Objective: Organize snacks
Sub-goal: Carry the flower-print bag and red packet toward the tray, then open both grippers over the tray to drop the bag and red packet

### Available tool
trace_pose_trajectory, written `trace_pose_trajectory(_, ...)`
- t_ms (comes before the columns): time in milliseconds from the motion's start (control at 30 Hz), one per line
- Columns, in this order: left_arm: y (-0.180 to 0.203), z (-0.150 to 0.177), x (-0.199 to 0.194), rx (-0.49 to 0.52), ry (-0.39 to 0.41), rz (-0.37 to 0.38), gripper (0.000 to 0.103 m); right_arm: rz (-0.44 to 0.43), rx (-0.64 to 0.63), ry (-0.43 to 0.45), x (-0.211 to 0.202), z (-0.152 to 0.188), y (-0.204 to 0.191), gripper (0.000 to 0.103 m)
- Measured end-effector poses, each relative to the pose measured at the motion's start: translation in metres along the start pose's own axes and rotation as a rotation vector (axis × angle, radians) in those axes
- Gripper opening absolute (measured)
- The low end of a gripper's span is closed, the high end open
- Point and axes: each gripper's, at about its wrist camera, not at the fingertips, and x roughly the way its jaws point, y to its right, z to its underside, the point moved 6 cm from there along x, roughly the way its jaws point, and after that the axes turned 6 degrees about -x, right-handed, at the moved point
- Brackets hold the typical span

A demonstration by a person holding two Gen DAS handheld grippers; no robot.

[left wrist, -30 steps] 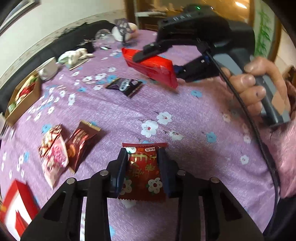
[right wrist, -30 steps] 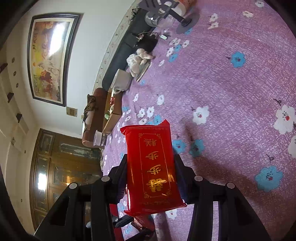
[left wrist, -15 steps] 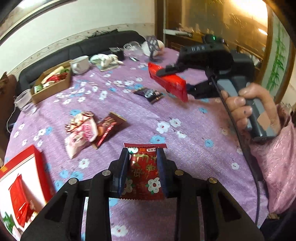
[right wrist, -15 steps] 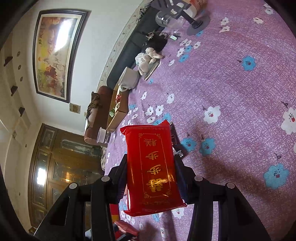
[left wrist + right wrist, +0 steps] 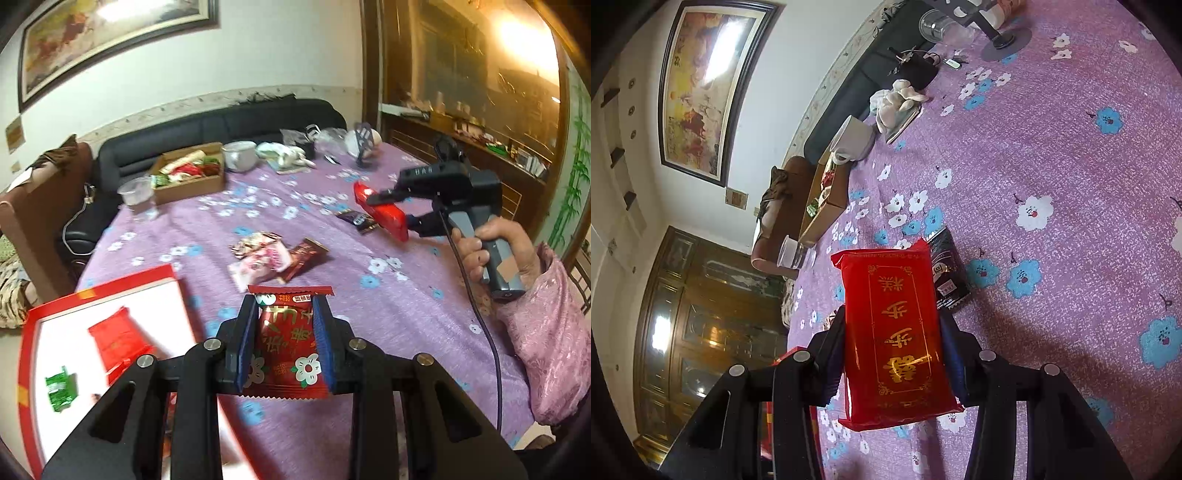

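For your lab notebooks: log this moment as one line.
left gripper: shut on sachet | right gripper: shut on red pack | red box: open

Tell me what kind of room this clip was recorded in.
Most likely a home living or dining room. A black sofa runs along the wall under a framed painting, and a table with a purple floral tablecloth holds snacks beside a wooden cabinet.

White wall [image 5: 258, 55], framed painting [image 5: 107, 33], black sofa [image 5: 221, 122], wooden cabinet [image 5: 461, 74]

A home living room — black sofa [image 5: 221, 122], framed painting [image 5: 110, 33], floral-clothed table [image 5: 406, 295], wooden cabinet [image 5: 461, 92].
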Motion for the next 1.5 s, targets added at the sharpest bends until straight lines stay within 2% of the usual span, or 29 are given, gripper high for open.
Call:
trace_pose_trajectory(267,-0.026,0.002,-0.036,-0.039,0.071,-0.04,0.027,0.016,-0.049,0.001,0.004,0.008,-0.007,0.047)
trace_pose_trajectory(500,-0.044,0.011,-0.05,-0.075,0.084,-0.029,0.027,-0.067,0.013,0.033,-0.005,0.012,-0.013,0.047)
trace_pose_trajectory(600,-0.058,0.018,-0.052,-0.085,0.091,-0.047,0.027,-0.121,0.008,0.033,-0.004,0.021,-0.037,0.046)
trace_pose_trajectory(700,-0.074,0.022,-0.054,-0.12,0.092,-0.056,0.027,-0.169,-0.06,0.013,0.007,0.038,-0.079,0.046)
trace_pose_trajectory(867,-0.109,0.028,-0.064,-0.176,0.116,-0.125,0.027,-0.282,-0.169,-0.097,0.048,0.083,-0.155,0.046)
trace_pose_trajectory(1033,-0.15,0.033,-0.079,-0.225,0.149,-0.217,0.027,-0.391,-0.254,-0.21,0.084,0.13,-0.216,0.046)
trace_pose_trajectory(1133,-0.172,0.036,-0.087,-0.262,0.165,-0.274,0.027,-0.464,-0.296,-0.241,0.095,0.154,-0.245,0.046)
trace_pose_trajectory(1300,-0.197,0.042,-0.093,-0.31,0.184,-0.338,0.027,-0.562,-0.341,-0.274,0.109,0.187,-0.276,0.046)
trace_pose_trajectory(1500,-0.205,0.047,-0.083,-0.308,0.187,-0.398,0.027,-0.526,-0.385,-0.298,0.135,0.202,-0.279,0.046)
